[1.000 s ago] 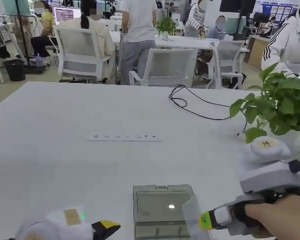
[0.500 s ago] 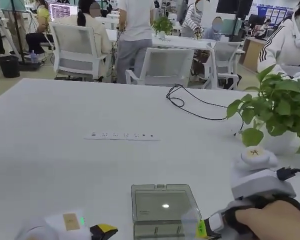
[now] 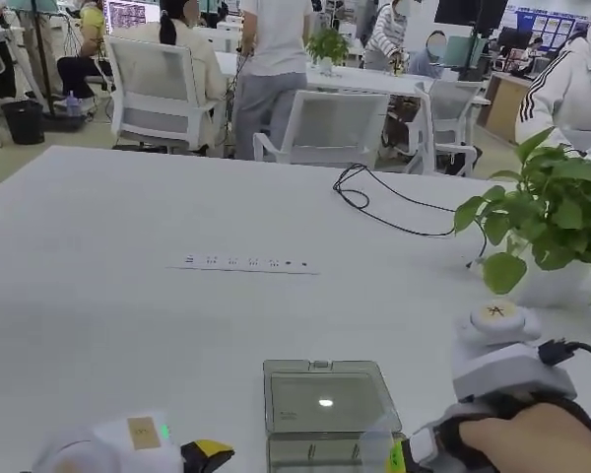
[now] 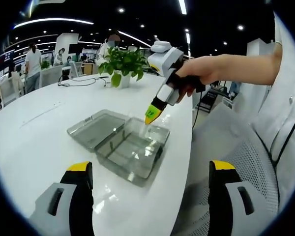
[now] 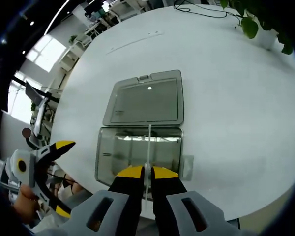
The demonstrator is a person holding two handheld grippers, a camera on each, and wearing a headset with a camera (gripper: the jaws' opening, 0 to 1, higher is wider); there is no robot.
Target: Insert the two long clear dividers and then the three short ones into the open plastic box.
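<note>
The clear plastic box (image 3: 310, 455) lies open at the table's near edge, its lid (image 3: 325, 399) flat behind it. My right gripper (image 3: 399, 456) is shut on a clear divider (image 5: 148, 147), held on edge over the box's base (image 5: 123, 152), roughly along its middle. The left gripper view shows the same divider (image 4: 141, 129) hanging from the right gripper (image 4: 152, 114) into the box (image 4: 118, 142). My left gripper (image 4: 151, 166) stands open with nothing in it, on the near left of the box (image 3: 207, 455).
A potted plant (image 3: 547, 227) stands at the right, with a black cable (image 3: 394, 212) behind it. A white power strip (image 3: 244, 263) lies mid-table. A small clear piece (image 5: 187, 164) sits by the box's right side. Chairs and people are beyond the table.
My right gripper has come down and a little nearer with the divider, closer to the box's base. The left gripper has stayed put.
</note>
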